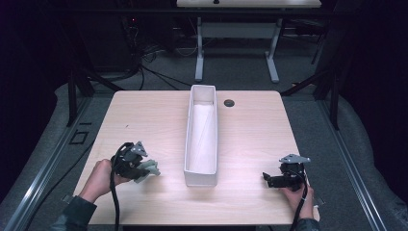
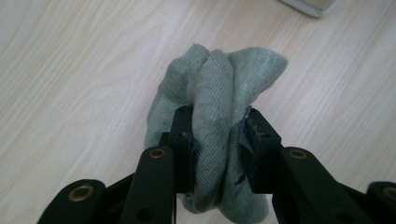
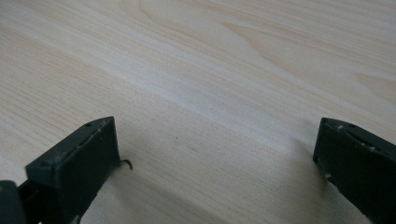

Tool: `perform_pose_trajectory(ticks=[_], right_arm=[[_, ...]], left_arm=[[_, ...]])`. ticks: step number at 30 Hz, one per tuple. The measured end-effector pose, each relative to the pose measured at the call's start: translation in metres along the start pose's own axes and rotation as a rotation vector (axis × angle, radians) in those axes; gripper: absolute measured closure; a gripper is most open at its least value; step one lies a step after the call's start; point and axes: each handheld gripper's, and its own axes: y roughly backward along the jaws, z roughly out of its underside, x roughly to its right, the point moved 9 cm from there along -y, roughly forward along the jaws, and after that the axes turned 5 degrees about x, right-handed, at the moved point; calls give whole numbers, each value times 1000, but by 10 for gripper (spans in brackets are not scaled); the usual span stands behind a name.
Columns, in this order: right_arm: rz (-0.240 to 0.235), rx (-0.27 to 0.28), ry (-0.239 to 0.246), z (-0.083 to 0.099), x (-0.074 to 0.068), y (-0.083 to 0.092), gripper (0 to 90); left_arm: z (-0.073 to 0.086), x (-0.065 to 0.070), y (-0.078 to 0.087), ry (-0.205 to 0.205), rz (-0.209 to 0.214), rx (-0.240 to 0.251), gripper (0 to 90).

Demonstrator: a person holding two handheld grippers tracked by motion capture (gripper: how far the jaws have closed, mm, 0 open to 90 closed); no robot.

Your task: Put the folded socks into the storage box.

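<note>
Room first: dark, cables and white desk legs (image 1: pixel 199 53) across the top of the high view, grey floor round the table. Light wood table (image 1: pixel 255 130) takes mid-frame, with a small dark grommet (image 1: pixel 229 102) upper centre. A long white bin (image 1: pixel 201 137) runs up the middle, open top, looks empty inside.

Step in hand, as I read it: the grey-green sock is grabbed, carry to the bin not begun.

The left gripper (image 1: pixel 142 167), lower left, has its jaws clamped on a bunched grey-green sock (image 2: pixel 219 93) just above the tabletop, left of the bin's near end.

The right gripper (image 1: pixel 269 179), lower right, sits low with its jaws spread wide and nothing between them.

Next: lift the sock over the bin wall, then release.
</note>
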Motion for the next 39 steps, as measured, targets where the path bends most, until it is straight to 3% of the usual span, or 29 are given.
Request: perform_pose_trajectory(ticks=[25, 39], right_arm=[[-8, -5, 4, -2, -2, -2, 0], [-16, -1, 8, -2, -4, -2, 0]], left_arm=[[-21, -5, 24, -40, -11, 10, 689], [-41, -12, 38, -74, -20, 5, 688]])
